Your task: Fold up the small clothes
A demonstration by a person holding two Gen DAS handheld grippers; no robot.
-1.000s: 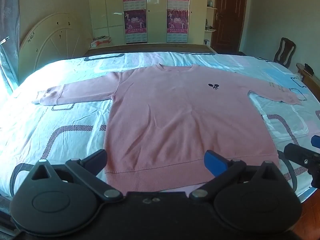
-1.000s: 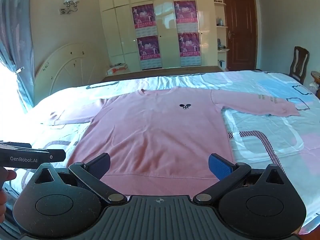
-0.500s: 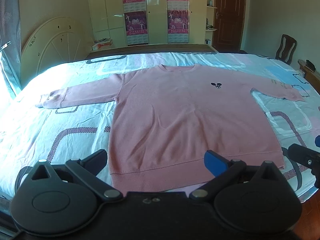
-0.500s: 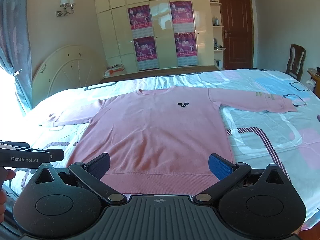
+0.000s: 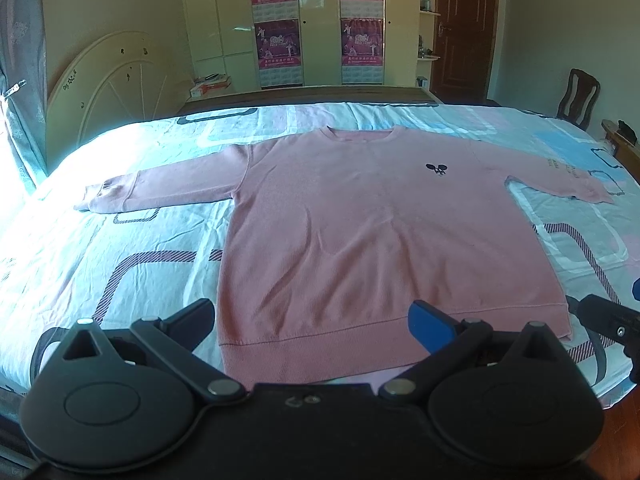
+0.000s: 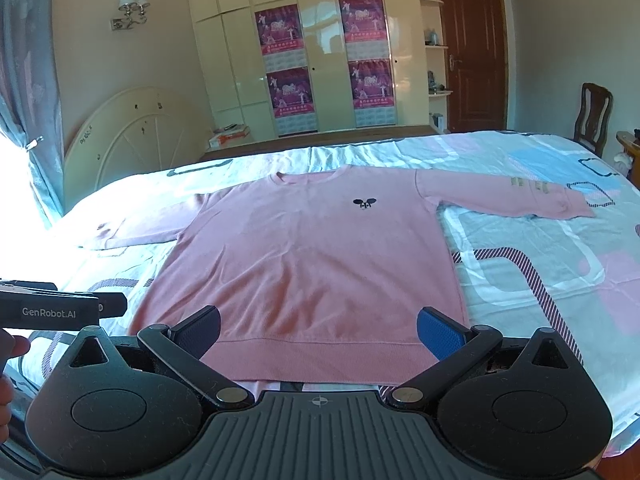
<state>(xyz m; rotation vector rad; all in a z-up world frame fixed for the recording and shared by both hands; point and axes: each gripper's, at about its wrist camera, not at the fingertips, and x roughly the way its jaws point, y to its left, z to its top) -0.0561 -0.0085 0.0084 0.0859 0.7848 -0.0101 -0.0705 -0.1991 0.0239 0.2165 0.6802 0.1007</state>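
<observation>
A pink long-sleeved sweatshirt (image 5: pixel 372 232) lies flat and face up on the bed, both sleeves spread out sideways, hem towards me. It has a small dark logo on the chest. It also shows in the right wrist view (image 6: pixel 312 264). My left gripper (image 5: pixel 312 322) is open and empty, held just short of the hem near its left corner. My right gripper (image 6: pixel 318 330) is open and empty, held above the hem's middle. Each gripper shows at the edge of the other's view.
The bed has a pale blue and pink patterned sheet (image 5: pixel 120 248). A cream headboard (image 5: pixel 112 92) stands at the left. Wardrobes with posters (image 6: pixel 324 64), a brown door (image 6: pixel 472 52) and a wooden chair (image 6: pixel 596 116) stand beyond the bed.
Both grippers have drawn back and risen a little, so the sweatshirt sits lower and farther in the views. The sweatshirt has not moved. Both grippers stay open.
</observation>
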